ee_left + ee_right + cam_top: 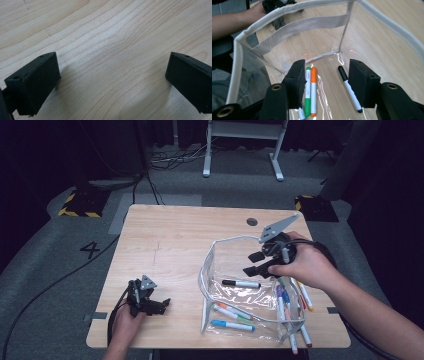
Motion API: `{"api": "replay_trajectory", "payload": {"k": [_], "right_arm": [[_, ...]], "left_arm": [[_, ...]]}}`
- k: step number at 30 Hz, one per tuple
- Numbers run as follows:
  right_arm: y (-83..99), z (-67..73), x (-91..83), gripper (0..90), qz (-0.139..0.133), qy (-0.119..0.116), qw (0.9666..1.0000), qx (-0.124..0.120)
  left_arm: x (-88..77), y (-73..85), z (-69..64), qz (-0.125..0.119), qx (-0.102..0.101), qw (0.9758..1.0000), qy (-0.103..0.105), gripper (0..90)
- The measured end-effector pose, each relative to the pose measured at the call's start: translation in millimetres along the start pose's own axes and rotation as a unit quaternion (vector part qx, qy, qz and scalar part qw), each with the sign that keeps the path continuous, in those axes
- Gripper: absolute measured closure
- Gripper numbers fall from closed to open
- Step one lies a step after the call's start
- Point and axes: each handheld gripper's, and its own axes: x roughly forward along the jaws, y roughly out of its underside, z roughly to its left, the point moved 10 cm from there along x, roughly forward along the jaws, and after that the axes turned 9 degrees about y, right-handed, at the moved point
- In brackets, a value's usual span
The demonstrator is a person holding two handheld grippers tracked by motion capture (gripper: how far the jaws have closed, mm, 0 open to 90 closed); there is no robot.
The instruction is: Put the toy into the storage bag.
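**Operator:** Holding my right tool (256, 263) above the open mouth of the clear plastic pouch with grey fabric trim (210, 251), released, nothing between the pads. From its own camera the two black jaws stand well apart over the pouch floor.

**Observer:** What lies under it?

**Operator:** Black-capped white marker (349, 88) on the pouch bottom, seen between the jaws, nearer the right-hand one but apart from it. Beside the left-hand jaw, a green marker (307, 92) and an orange marker (313, 92) lie side by side, touching along their length. A blue tip pokes out below them; too little of it to tell more.

**Observer:** And from above?

**Operator:** Pouch sits on the right half of the light wooden counter (165, 240), mouth facing up and gaping. The black-capped one lies crosswise in the middle of it. A blue marker (232, 325) lies toward the near edge. A loose bunch of mixed-colour markers (292, 307) lies on the pouch's right side, some ends sticking past the near corner.

**Observer:** Left side?

**Operator:** My left tool (159, 305) rests low at the near left corner of the counter, well apart from the pouch. Released too: its camera shows bare wood grain between the wide-set jaws.
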Motion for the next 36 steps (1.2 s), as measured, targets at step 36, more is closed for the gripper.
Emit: {"api": "replay_trajectory", "payload": {"k": [36], "right_arm": [[173.0, -121.6, -45.5, 47.0, -0.027, 0.124, 0.9723, 0.196]], "left_arm": [[0.0, 0.0, 0.0, 0.000, 0.000, 1.0000, 0.000, 0.0]]}}
